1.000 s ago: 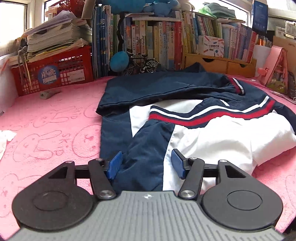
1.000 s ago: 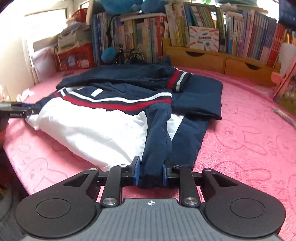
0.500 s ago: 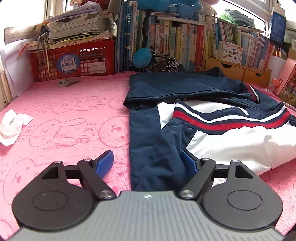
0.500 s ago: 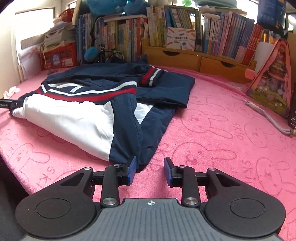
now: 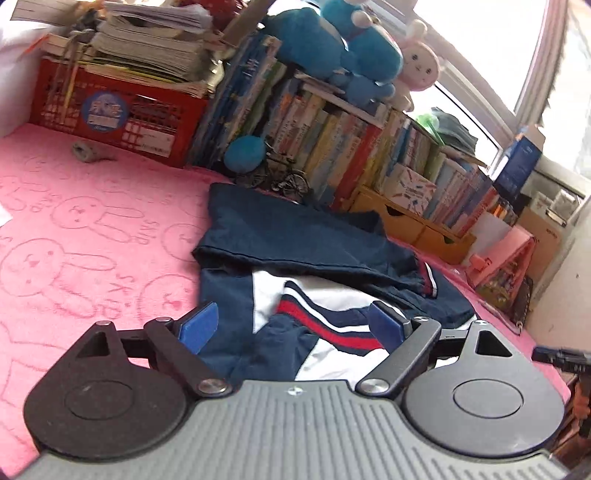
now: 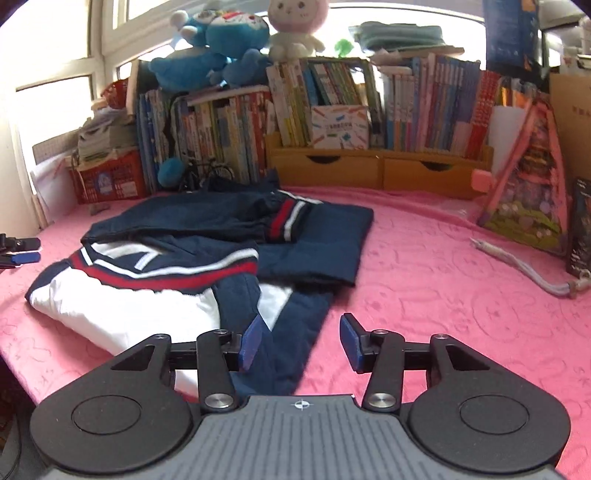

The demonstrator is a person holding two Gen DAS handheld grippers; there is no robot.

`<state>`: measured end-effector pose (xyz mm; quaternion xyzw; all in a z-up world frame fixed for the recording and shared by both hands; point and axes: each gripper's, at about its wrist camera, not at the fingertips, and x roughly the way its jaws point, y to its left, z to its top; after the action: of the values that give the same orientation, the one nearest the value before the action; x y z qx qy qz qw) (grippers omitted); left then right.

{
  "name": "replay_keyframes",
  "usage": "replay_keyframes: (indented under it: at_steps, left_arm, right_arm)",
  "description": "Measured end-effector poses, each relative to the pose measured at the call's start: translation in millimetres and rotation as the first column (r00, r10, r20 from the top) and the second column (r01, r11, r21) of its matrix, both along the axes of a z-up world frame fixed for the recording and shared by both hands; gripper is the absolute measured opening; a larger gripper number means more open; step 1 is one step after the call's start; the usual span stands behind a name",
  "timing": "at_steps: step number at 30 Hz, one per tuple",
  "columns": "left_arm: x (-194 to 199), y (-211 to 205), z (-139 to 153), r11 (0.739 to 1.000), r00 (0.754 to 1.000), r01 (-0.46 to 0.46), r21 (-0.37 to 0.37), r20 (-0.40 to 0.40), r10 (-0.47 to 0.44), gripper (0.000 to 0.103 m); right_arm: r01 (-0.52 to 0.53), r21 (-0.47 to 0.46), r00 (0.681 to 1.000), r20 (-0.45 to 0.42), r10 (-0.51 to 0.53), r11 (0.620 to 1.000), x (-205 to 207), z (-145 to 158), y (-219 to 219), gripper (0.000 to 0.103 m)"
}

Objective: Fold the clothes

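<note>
Left gripper (image 5: pixel 291 326) spread wide above jacket (image 6: pixel 207 273), right gripper (image 6: pixel 299 343) gaping empty, jacket's near hem hidden behind both.

Books (image 6: pixel 332 99) are lined up behind a pink blanket (image 6: pixel 424 280). Plush toys (image 6: pixel 229 33) are perched on them. A red crate (image 5: pixel 110 107) is stacked with papers (image 5: pixel 147 48); a cord (image 6: pixel 524 266) is laid rightward.

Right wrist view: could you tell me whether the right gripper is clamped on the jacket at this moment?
No, the right gripper is open, its blue pads spread apart above the jacket with no cloth pinched between them.
</note>
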<state>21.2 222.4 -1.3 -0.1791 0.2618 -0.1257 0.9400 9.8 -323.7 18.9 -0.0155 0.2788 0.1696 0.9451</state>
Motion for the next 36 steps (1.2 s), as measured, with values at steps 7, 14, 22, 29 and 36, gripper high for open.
replay_keyframes:
  at_steps: [7,14,22,29,36]
  left_arm:
    - [38.6,-37.3,-21.8,0.986,0.992,0.088,0.14,-0.104,-0.074,0.093]
    - [47.3,-47.4,-31.4,0.967,0.988,0.142,0.213,-0.095,-0.124,0.103]
    - [35.7,-52.5,-24.5,0.978,0.994,0.078,0.192,-0.087,-0.063,0.033]
    - [27.3,-57.7,43.9,0.962,0.989,-0.007,0.273,0.147,-0.034,0.02]
    - [84.6,-58.3,95.0,0.944,0.969,-0.068,0.323,0.246,-0.014,0.016]
  right_arm:
    - [-0.092,-0.073,0.996,-0.025,0.09,0.993,50.3,-15.1,62.9,0.062]
    - [-0.117,-0.035,0.986,-0.124,0.112,0.992,78.0,-47.8,83.0,0.067]
    - [-0.125,-0.024,0.986,-0.118,0.122,0.992,66.4,-52.3,90.0,0.038]
    - [-0.107,-0.017,0.993,0.047,0.107,0.994,43.6,10.0,91.1,0.014]
    - [-0.066,-0.065,0.975,0.207,0.078,0.996,91.1,61.1,102.6,0.014]
